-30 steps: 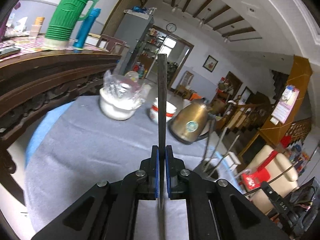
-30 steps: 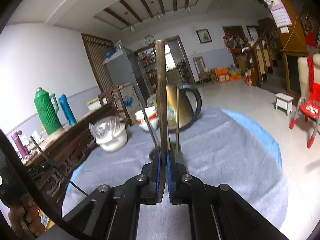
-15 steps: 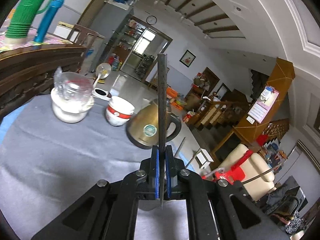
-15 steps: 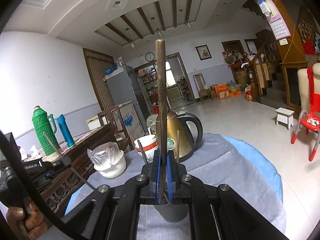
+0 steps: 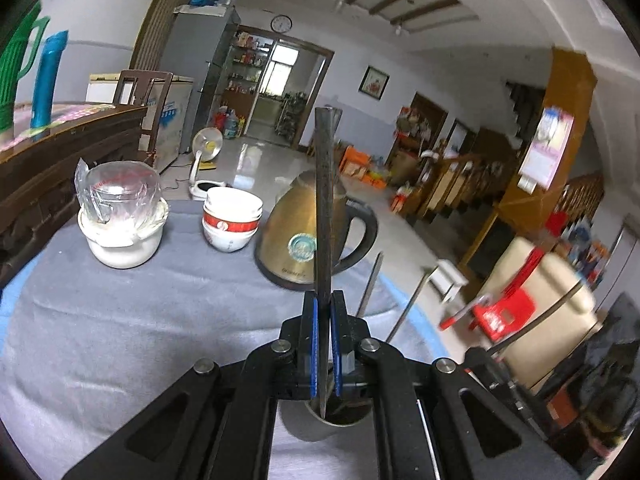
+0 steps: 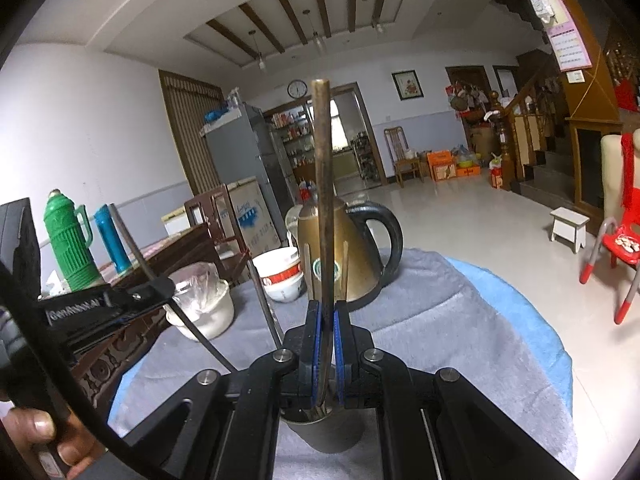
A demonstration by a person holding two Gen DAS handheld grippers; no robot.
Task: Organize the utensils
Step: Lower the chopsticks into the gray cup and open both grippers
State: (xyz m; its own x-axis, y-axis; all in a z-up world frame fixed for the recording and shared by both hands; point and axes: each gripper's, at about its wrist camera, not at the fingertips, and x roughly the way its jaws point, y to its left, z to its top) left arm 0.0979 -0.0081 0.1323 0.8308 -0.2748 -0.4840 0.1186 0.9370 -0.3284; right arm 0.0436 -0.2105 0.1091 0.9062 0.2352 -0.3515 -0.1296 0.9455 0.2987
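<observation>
My left gripper (image 5: 324, 300) is shut on a dark chopstick (image 5: 323, 200) that stands upright; its lower tip hangs at the mouth of a grey cup (image 5: 316, 432) just under the fingers. Two more chopsticks (image 5: 370, 284) lean out of that cup. My right gripper (image 6: 325, 308) is shut on a brownish chopstick (image 6: 323, 184), also upright, its lower end down at the same cup (image 6: 324, 436) among several sticks. In the right wrist view the left gripper (image 6: 160, 290) reaches in from the left with its dark chopstick (image 6: 136, 248) slanting toward the cup.
A gold kettle (image 5: 296, 236) with a black handle stands just behind the cup on the grey tablecloth (image 5: 100, 320). Stacked bowls (image 5: 230, 220) and a white pot under a plastic bag (image 5: 120, 220) are further left. A dark wooden sideboard (image 5: 48, 160) borders the left.
Both grippers have closed in on the grey cup, which now sits right under their fingers. The left view has swung right, from the pot toward the kettle. Both still hold their chopsticks.
</observation>
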